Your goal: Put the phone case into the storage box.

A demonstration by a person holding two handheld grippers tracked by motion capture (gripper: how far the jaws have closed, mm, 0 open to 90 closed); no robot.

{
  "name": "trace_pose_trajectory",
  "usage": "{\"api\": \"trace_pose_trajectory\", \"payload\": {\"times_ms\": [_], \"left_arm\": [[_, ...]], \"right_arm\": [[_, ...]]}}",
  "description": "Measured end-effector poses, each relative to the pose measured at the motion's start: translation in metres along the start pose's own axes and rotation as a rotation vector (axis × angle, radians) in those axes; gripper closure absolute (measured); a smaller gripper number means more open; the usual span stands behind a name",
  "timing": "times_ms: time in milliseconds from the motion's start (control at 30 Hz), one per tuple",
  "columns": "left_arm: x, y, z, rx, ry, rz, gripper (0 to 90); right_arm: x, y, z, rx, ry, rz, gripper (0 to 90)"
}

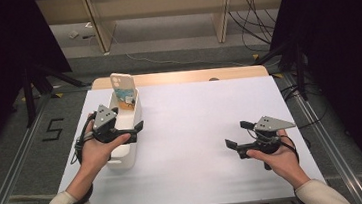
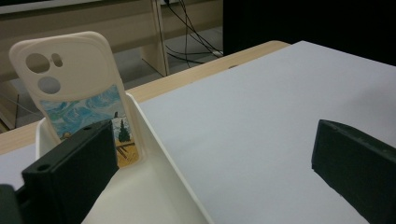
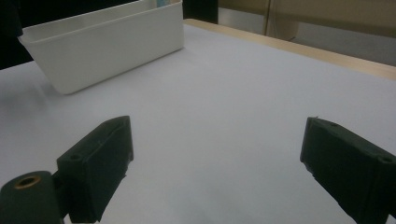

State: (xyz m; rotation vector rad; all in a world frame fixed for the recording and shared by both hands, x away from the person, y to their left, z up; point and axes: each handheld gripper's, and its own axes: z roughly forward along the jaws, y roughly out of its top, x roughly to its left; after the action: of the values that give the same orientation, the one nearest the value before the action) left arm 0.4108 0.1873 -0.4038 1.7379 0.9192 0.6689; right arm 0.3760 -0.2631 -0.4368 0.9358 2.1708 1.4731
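A white plastic bin (image 1: pixel 124 160) stands on the left of the white-covered table. A cream phone case (image 1: pixel 123 87) with a blue and yellow painting printed on it stands upright at the bin's far end, leaning on the end wall. My left gripper (image 1: pixel 130 124) is open over the bin's near half. In the left gripper view its left jaw is above the bin (image 2: pixel 154 154) and its right jaw is over the table, with the phone case (image 2: pixel 74 88) ahead of the left jaw. My right gripper (image 1: pixel 237 134) is open and holds nothing, low over the table's right side.
The white sheet (image 1: pixel 193 96) covers most of the table, and a wooden strip (image 1: pixel 181 77) shows at the far edge. In the right gripper view the bin (image 3: pixel 112 46) lies ahead to the left. Tripod legs (image 1: pixel 32 91), cables and wooden shelving stand on the floor behind.
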Motion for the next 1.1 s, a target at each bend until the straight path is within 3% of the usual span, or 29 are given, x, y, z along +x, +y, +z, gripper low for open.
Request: {"api": "trace_pose_trajectory", "payload": {"times_ms": [667,933,1100], "left_arm": [[-0.006,-0.005,-0.016,-0.004,-0.026,0.001,0.0],[-0.012,-0.01,-0.023,-0.014,-0.083,0.01,0.0],[-0.014,-0.015,-0.027,-0.013,-0.095,0.017,0.0]], "right_arm": [[0.0,0.0,-0.001,-0.002,0.002,-0.003,10.1],[0.0,0.0,-0.002,-0.003,0.005,-0.006,10.1],[0.001,-0.001,-0.004,0.0,0.007,-0.006,10.2]]}}
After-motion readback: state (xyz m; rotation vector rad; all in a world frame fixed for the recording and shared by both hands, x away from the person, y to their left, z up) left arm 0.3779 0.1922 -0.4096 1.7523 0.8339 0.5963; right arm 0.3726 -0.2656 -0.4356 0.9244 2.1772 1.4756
